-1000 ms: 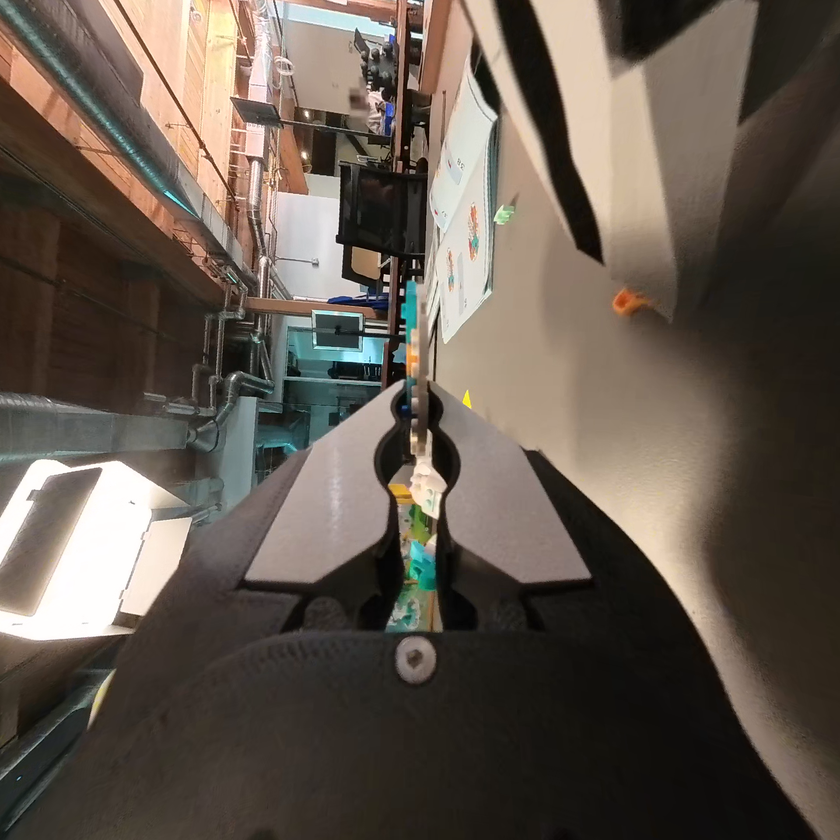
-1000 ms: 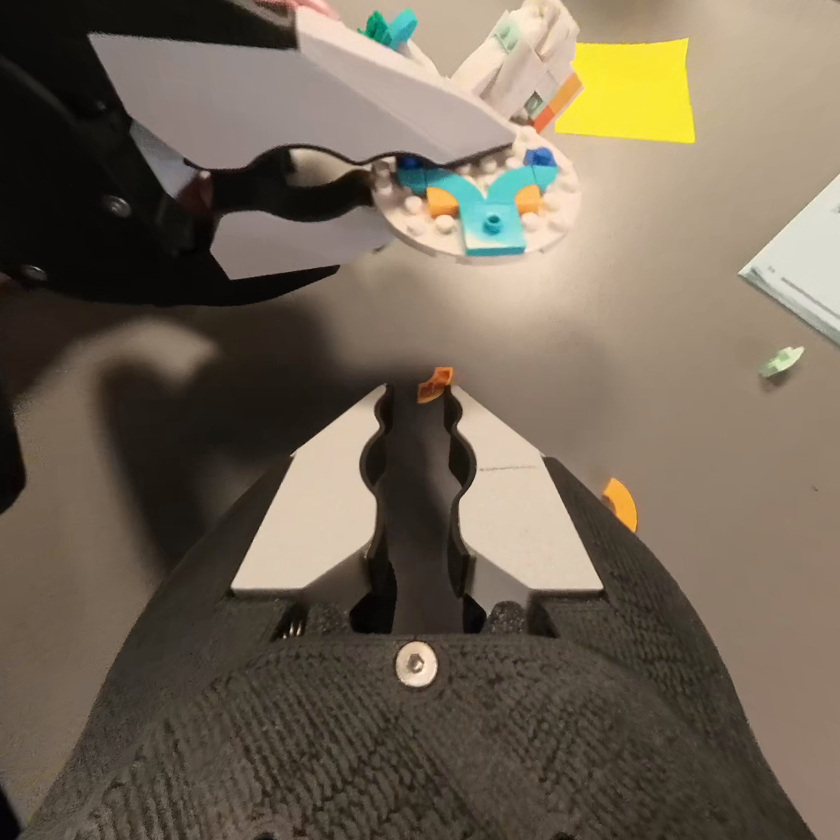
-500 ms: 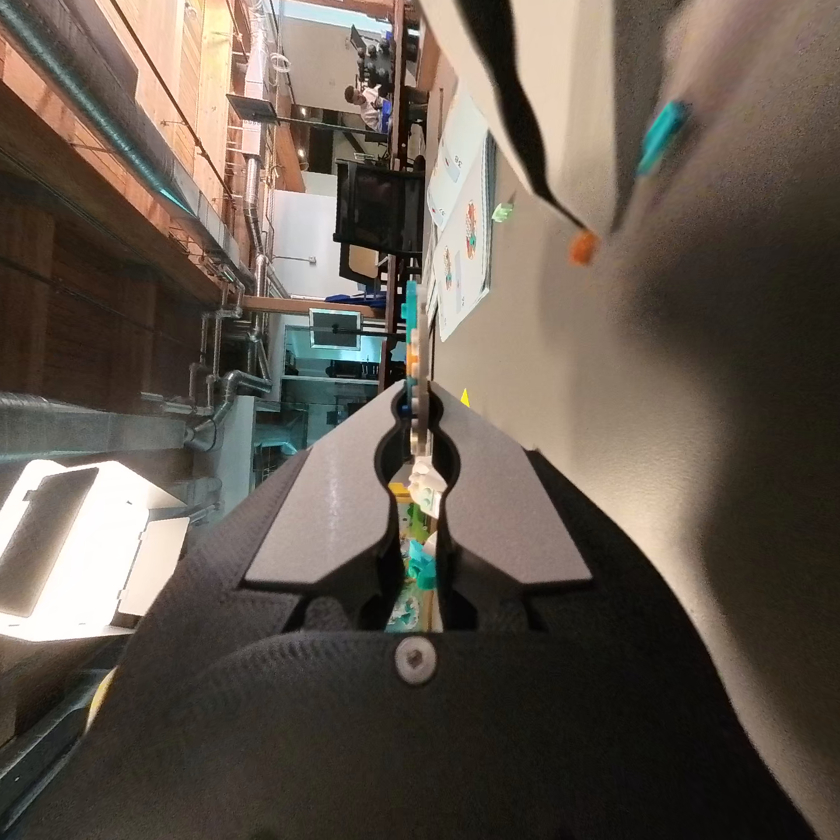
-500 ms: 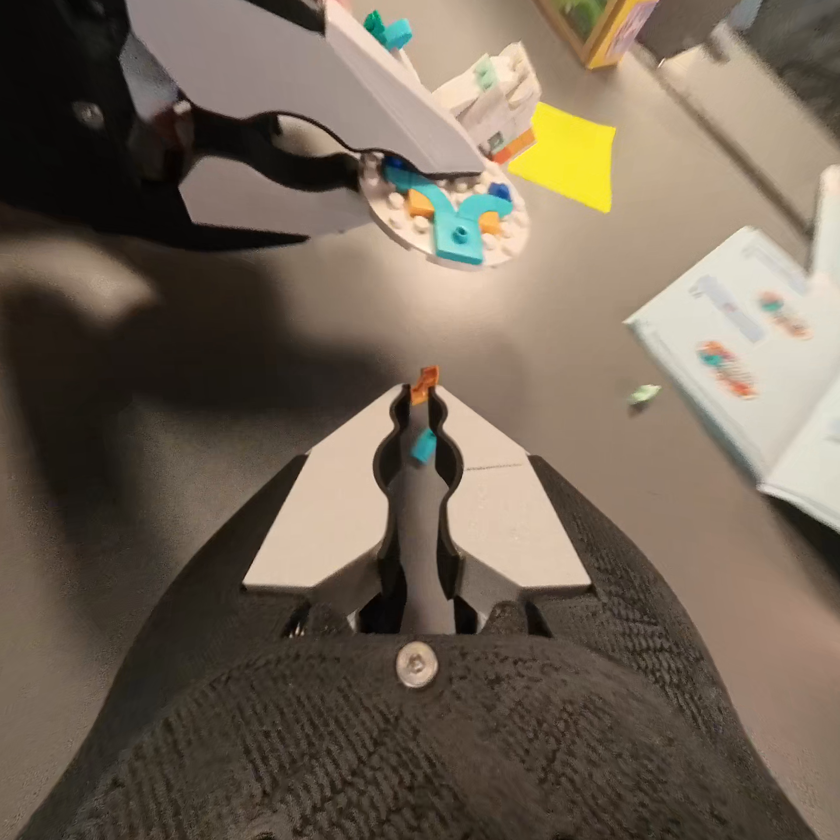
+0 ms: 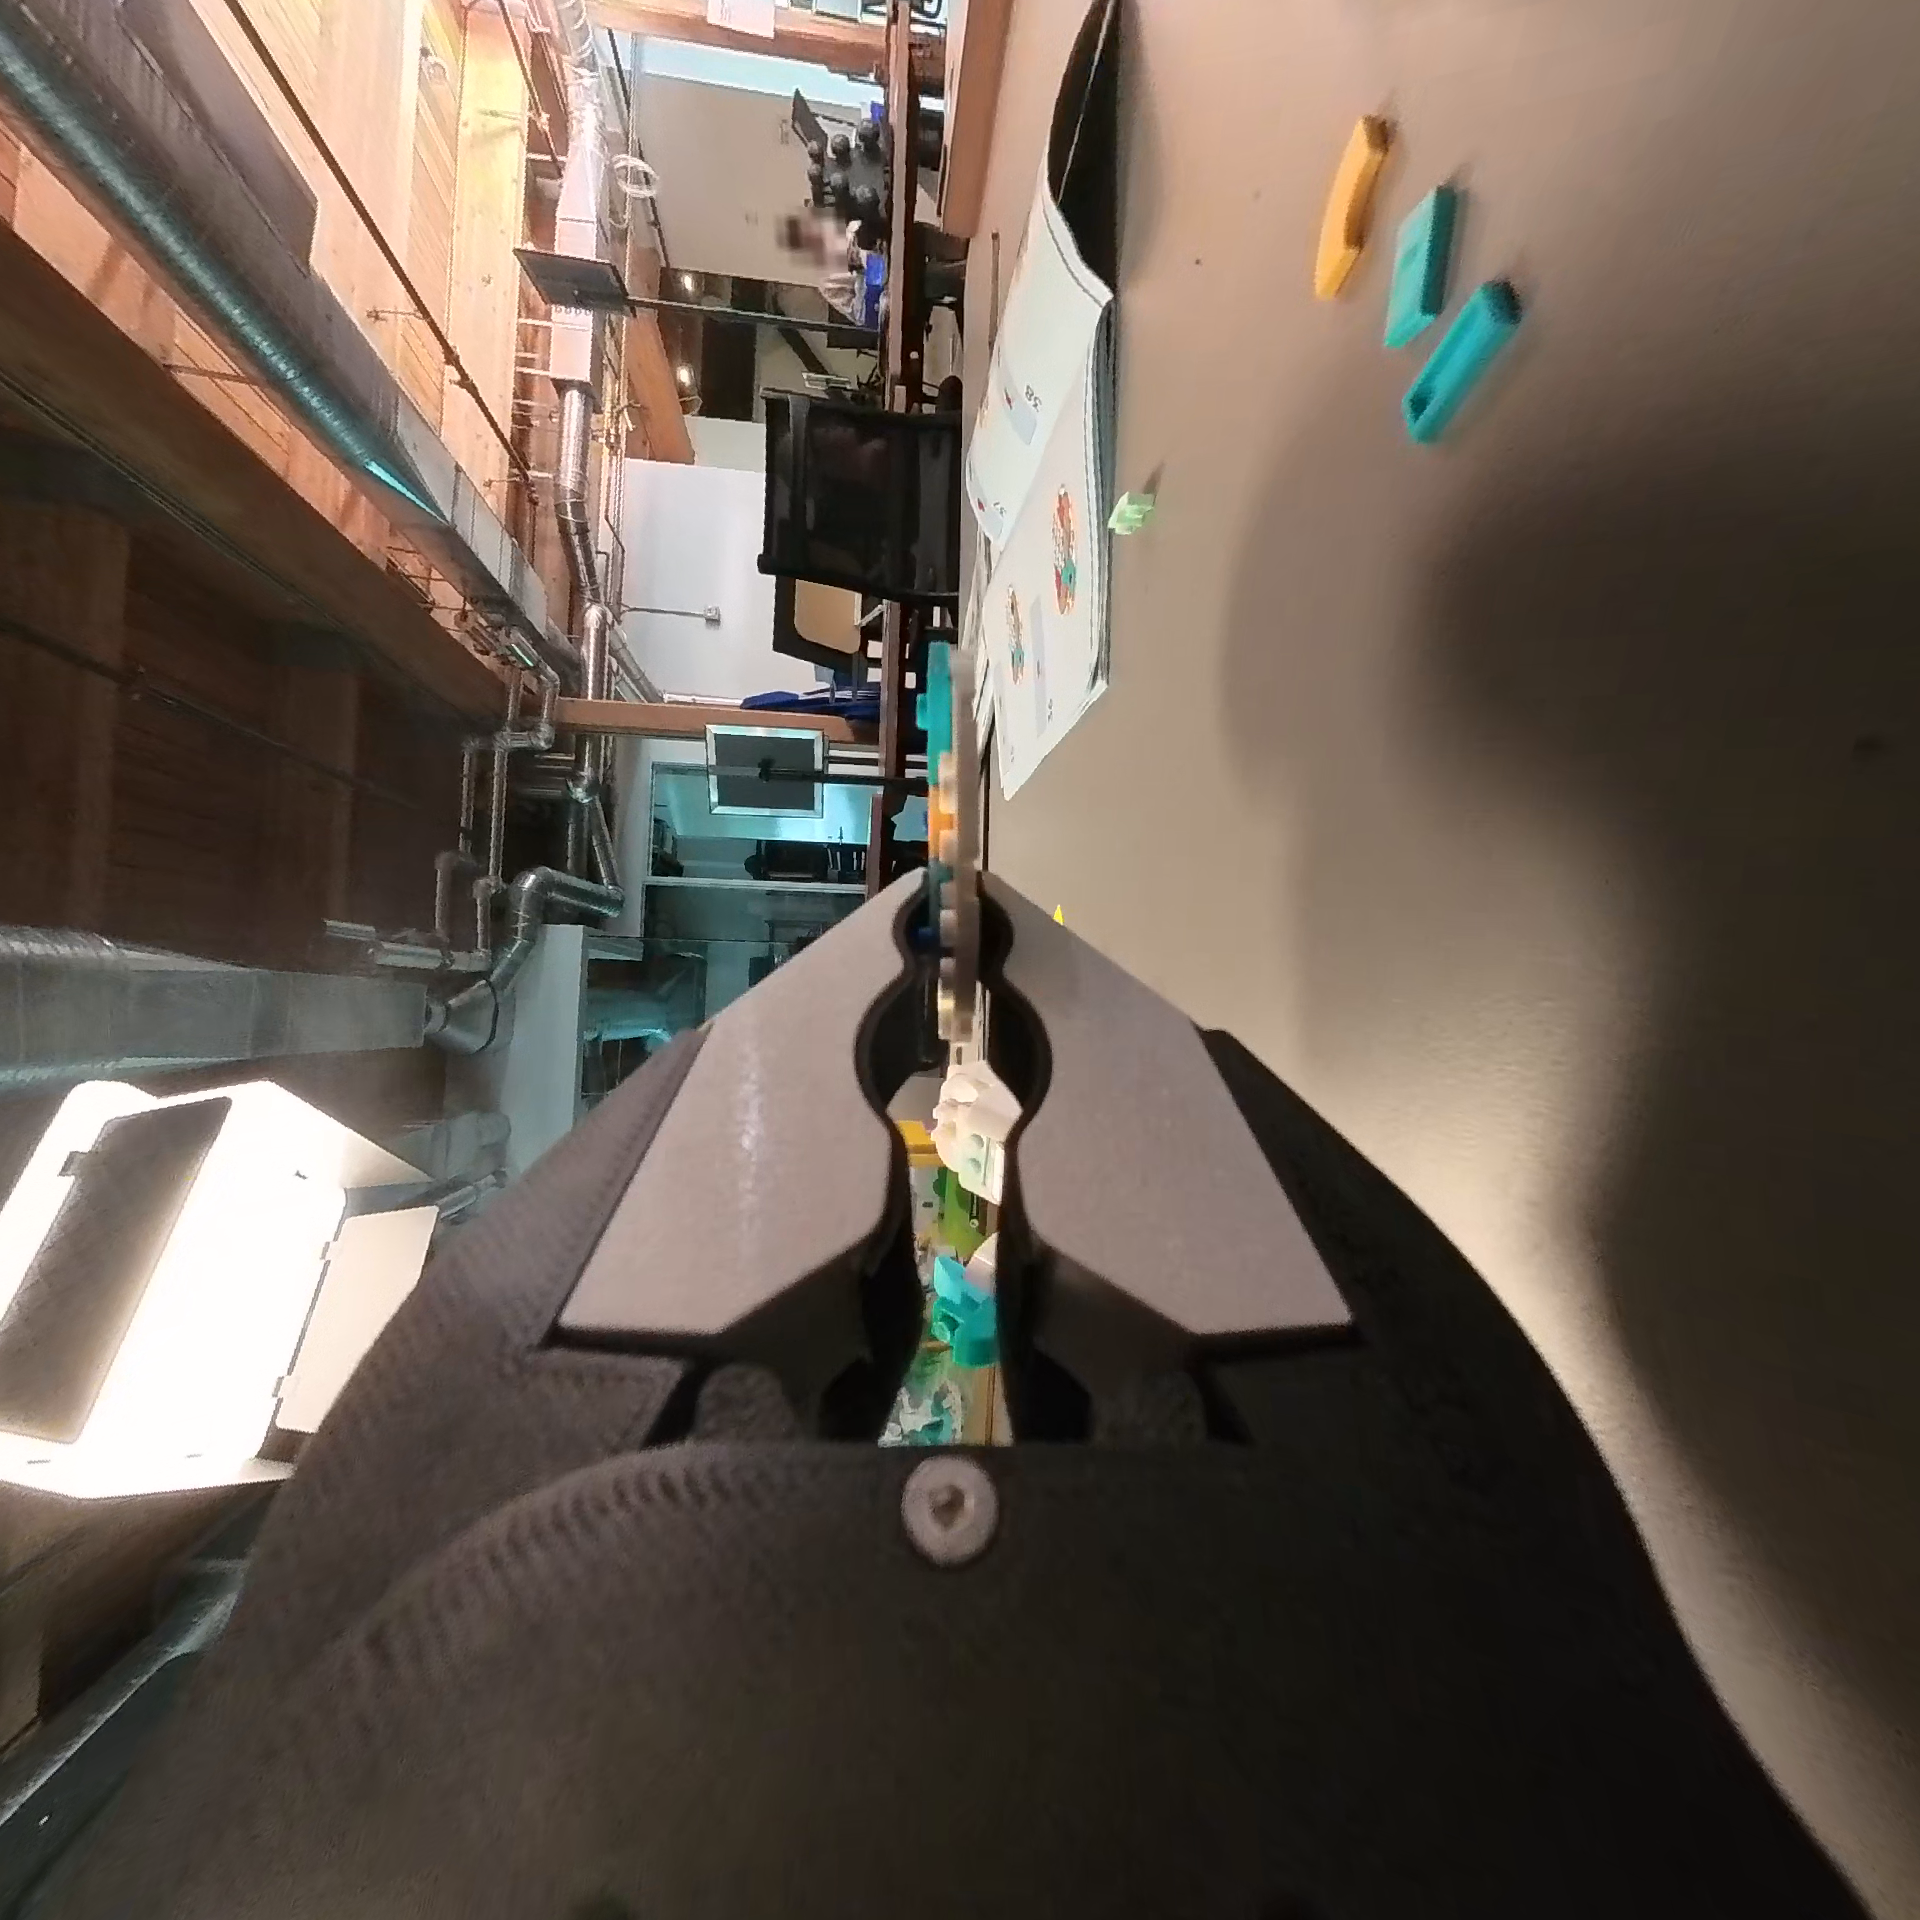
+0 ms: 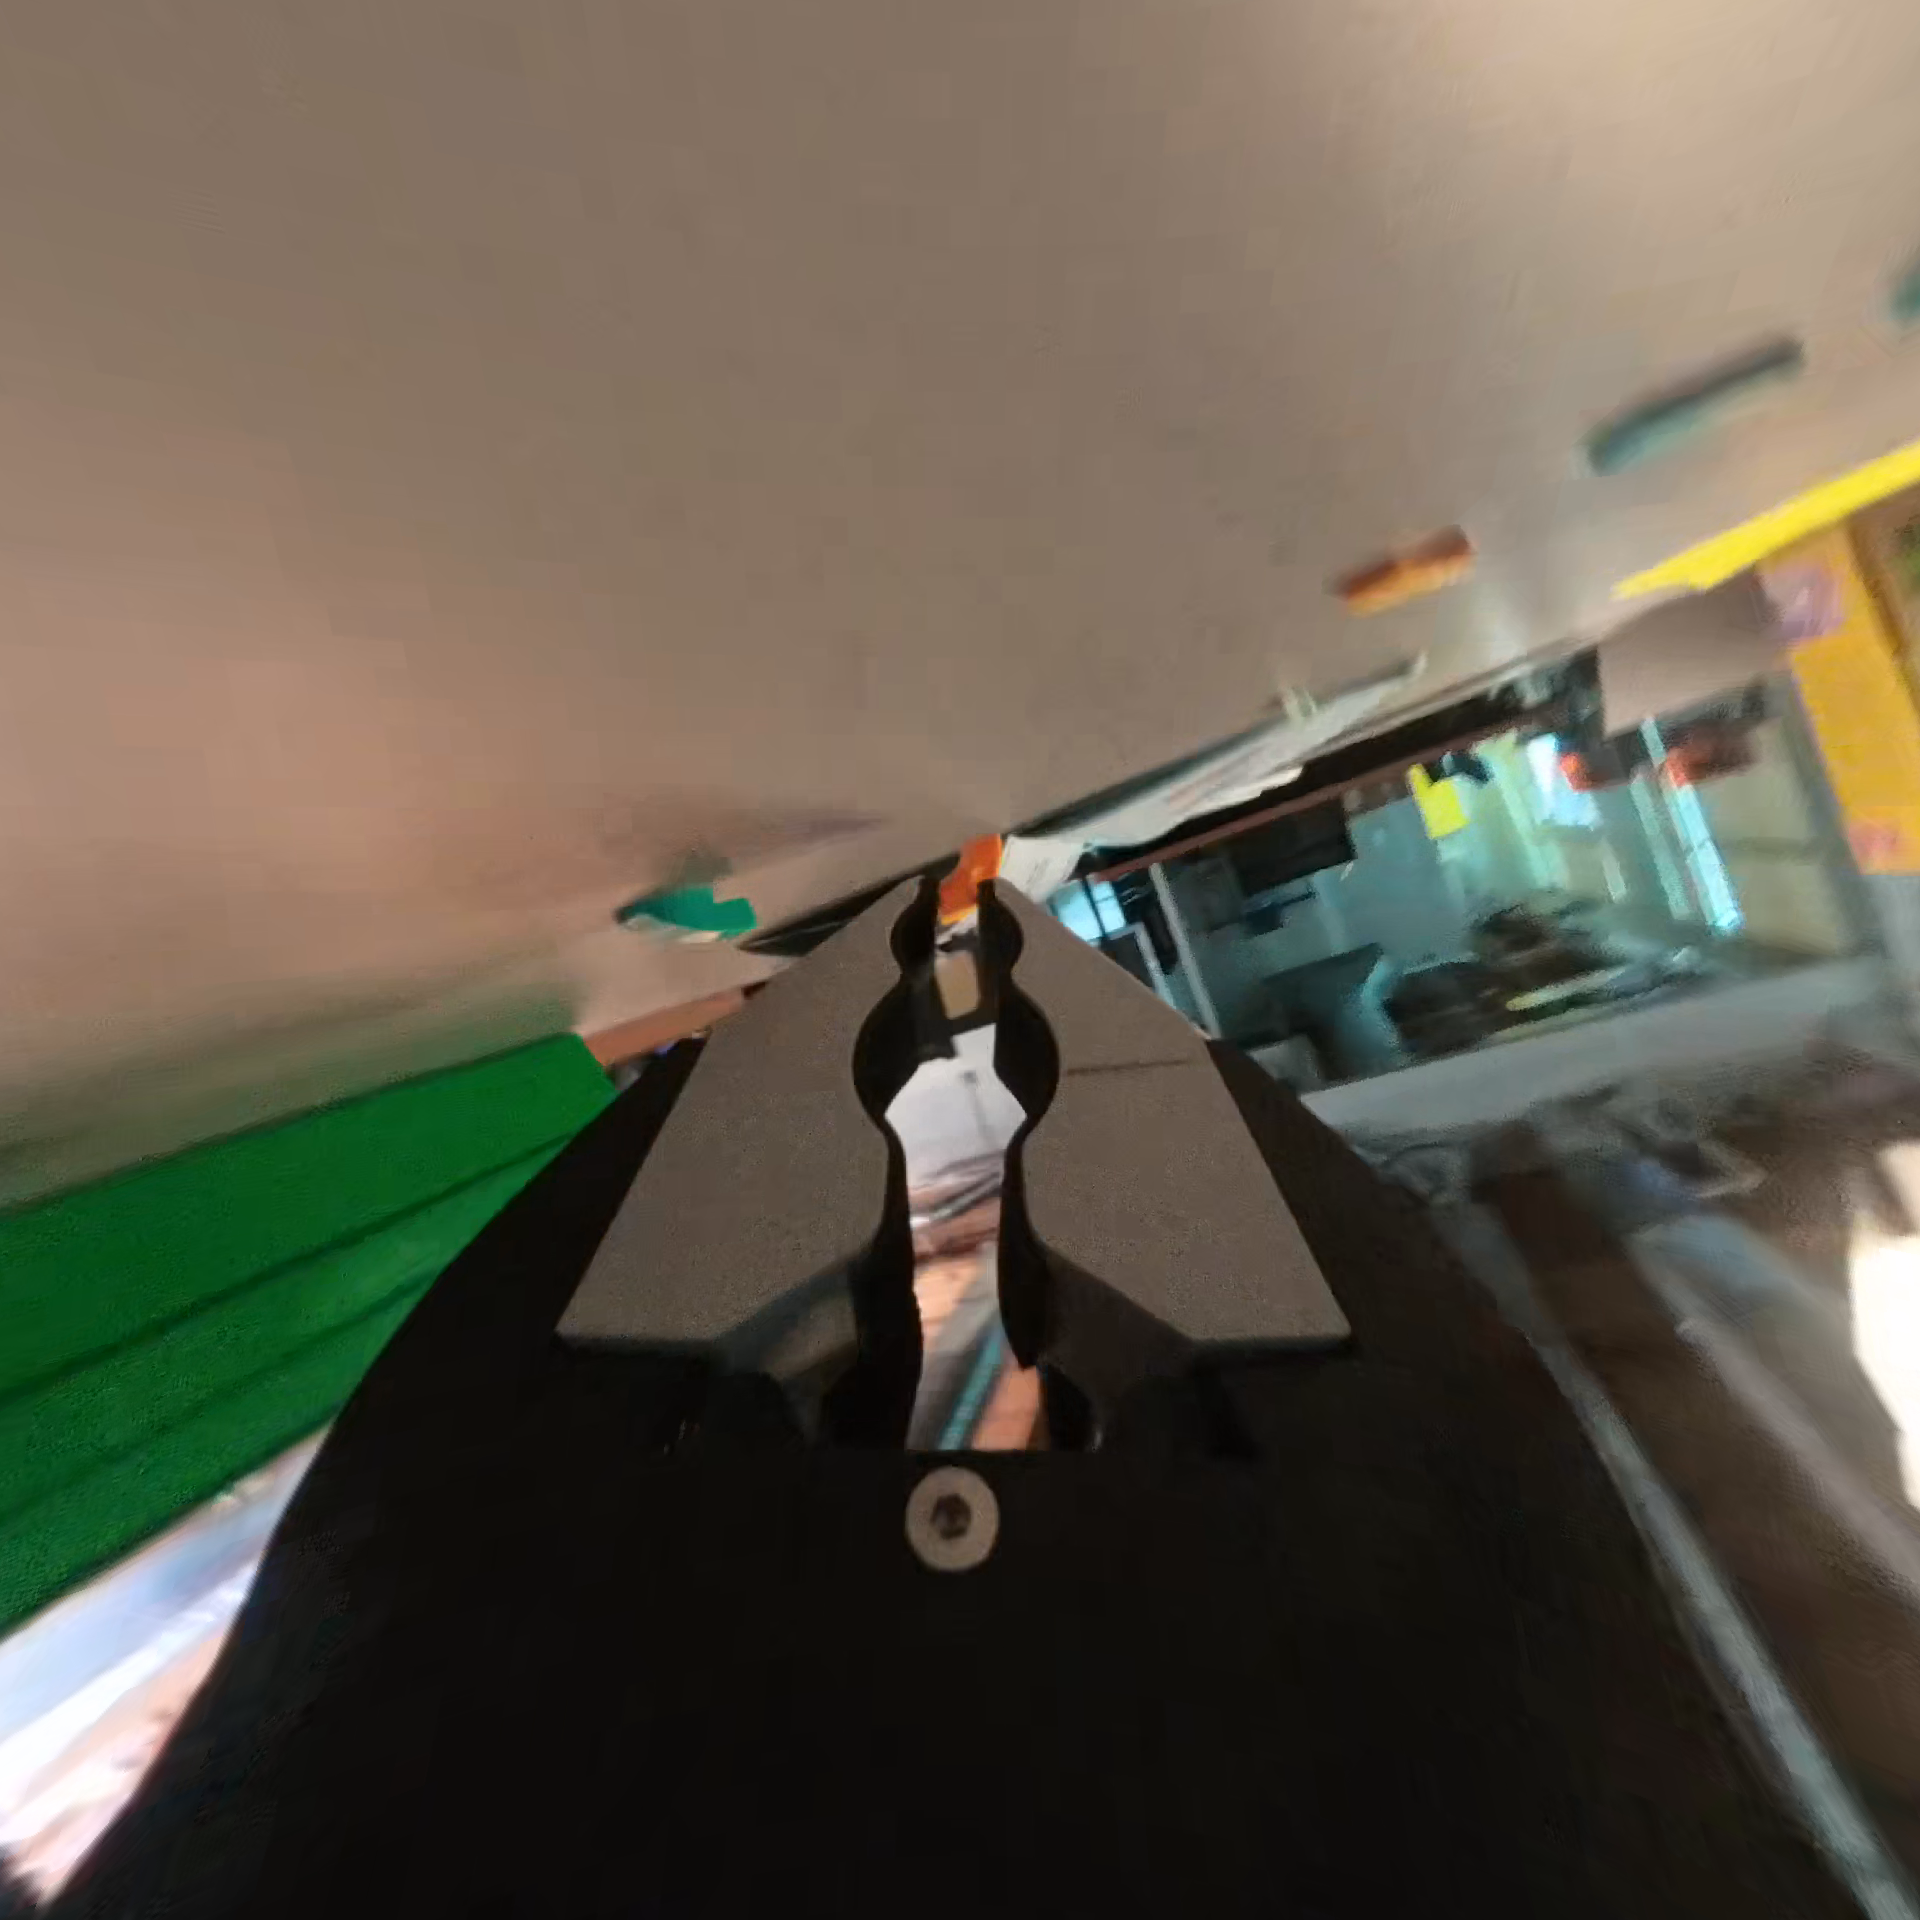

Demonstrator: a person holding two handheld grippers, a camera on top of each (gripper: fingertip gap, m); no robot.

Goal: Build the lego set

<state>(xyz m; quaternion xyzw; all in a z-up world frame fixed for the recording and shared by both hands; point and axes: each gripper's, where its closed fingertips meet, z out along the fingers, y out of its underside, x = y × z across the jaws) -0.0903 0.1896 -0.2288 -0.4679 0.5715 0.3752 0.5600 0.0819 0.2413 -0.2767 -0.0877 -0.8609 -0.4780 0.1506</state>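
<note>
1. The left claw (image 5: 951,914) is clenched on the round white plate (image 5: 956,831) of the lego model, gripping it by the rim so the plate stands on edge between the fingers. Held that way, I'd guess, its studded face is offered sideways for the next piece.

2. Teal and orange pieces already sit on the plate's face just ahead of the claw tips. More of the build, white and teal bricks (image 5: 971,1132), shows back in the throat of the claw.

3. The right claw (image 6: 961,899) is closed on a small orange piece (image 6: 977,868), pinched right at the fingertips so most of it pokes out in front. That leaves its underside free for pressing onto studs, as I read it.

4. The right wrist view is badly smeared, so I can't tell how near the orange piece is to the plate; the plate does not show there.

5. Beside the left claw, off to its right and well ahead, loose parts lie on the grey table (image 5: 1558,727): an orange curved piece (image 5: 1349,208) and two teal bricks (image 5: 1455,343) close together.

6. The open instruction booklet (image 5: 1049,582) lies ahead of the left claw, with a small pale green piece (image 5: 1135,511) just beside it.
</note>
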